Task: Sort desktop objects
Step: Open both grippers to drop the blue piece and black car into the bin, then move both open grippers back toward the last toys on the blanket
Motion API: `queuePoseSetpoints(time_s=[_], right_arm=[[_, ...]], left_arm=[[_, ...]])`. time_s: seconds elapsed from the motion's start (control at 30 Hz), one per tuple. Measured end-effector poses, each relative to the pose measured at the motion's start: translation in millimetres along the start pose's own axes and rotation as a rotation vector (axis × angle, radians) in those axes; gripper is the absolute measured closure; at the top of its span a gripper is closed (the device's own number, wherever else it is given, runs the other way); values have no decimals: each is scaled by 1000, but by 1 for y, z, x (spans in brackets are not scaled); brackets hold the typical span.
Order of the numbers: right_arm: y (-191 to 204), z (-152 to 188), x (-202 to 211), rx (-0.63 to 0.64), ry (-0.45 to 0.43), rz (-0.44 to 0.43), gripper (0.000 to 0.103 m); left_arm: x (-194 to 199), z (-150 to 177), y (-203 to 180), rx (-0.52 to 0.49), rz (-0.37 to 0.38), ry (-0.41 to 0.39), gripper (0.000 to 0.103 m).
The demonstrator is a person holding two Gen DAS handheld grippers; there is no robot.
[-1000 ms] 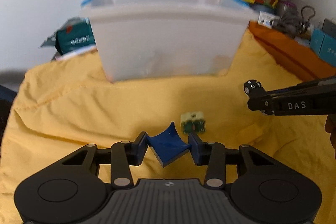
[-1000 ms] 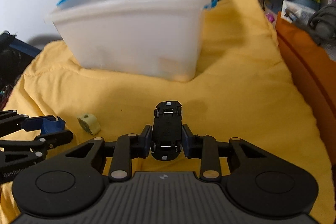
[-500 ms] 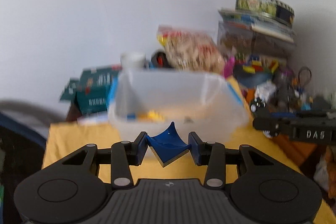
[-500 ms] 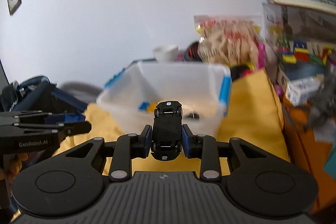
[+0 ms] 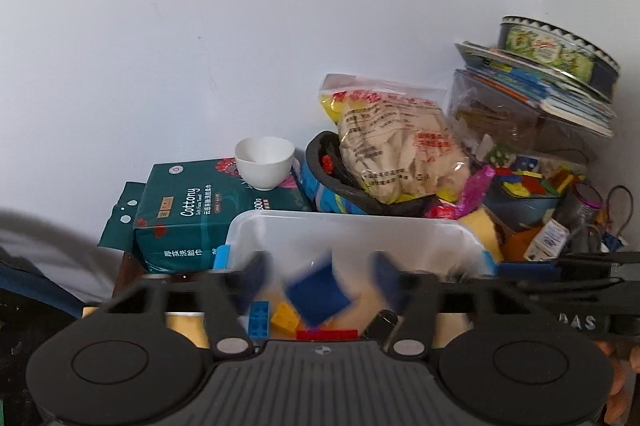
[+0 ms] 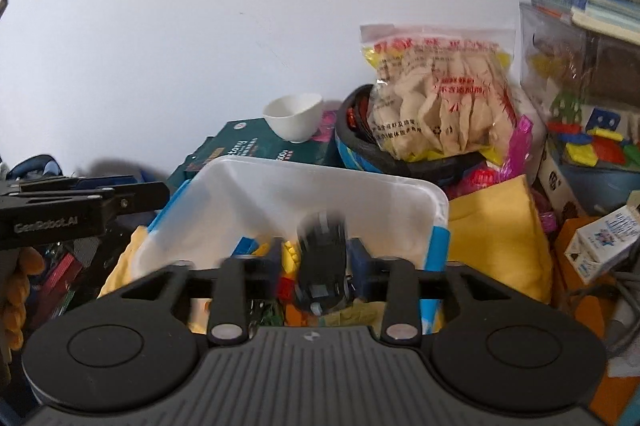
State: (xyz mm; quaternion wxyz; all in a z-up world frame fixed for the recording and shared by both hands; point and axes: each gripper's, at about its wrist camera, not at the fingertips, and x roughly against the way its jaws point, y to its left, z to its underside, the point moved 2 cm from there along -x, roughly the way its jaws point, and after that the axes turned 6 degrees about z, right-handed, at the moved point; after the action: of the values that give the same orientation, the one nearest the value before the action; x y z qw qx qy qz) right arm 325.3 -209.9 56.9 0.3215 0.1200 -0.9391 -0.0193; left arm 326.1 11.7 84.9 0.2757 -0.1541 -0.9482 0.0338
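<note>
A clear plastic bin [image 5: 352,222] with blue latches holds several toy bricks. My left gripper [image 5: 320,276] hangs over it with its jaws opening. A blue curved piece [image 5: 318,292], blurred, is loose between the fingers and touches neither pad. In the right wrist view my right gripper [image 6: 318,258] is above the same bin [image 6: 320,170], jaws opening too. A black toy car [image 6: 322,266], blurred, sits in the gap clear of both pads. Each gripper shows at the edge of the other's view, the right gripper [image 5: 576,282] and the left gripper [image 6: 80,206].
Behind the bin stand a green tissue pack [image 5: 192,210], a white bowl [image 5: 264,162], a snack bag [image 5: 396,146] in a black basket, and stacked books with a round tin [image 5: 556,50]. Yellow cloth [image 6: 492,226] covers the table. Clutter fills the right side.
Both grippers rose from the yellow cloth to above the bin. Both jaws have spread; the blue piece and the black car, gripped before, are now loose and blurred.
</note>
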Motion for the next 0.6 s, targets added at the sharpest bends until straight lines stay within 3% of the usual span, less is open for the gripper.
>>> queuePoseSetpoints(time_s=[0.1,0.33,0.6], right_arm=[[-3,4,-3,22,-4,29,33],[2,52,46,68,-55,-43,33],[24,174,41,129,153,-15,39]], left_arm=[[-7,6,9,5,-45,4,25],[21,61,30,43,-43,28,25],[55,165,28,65,-59,125,25]])
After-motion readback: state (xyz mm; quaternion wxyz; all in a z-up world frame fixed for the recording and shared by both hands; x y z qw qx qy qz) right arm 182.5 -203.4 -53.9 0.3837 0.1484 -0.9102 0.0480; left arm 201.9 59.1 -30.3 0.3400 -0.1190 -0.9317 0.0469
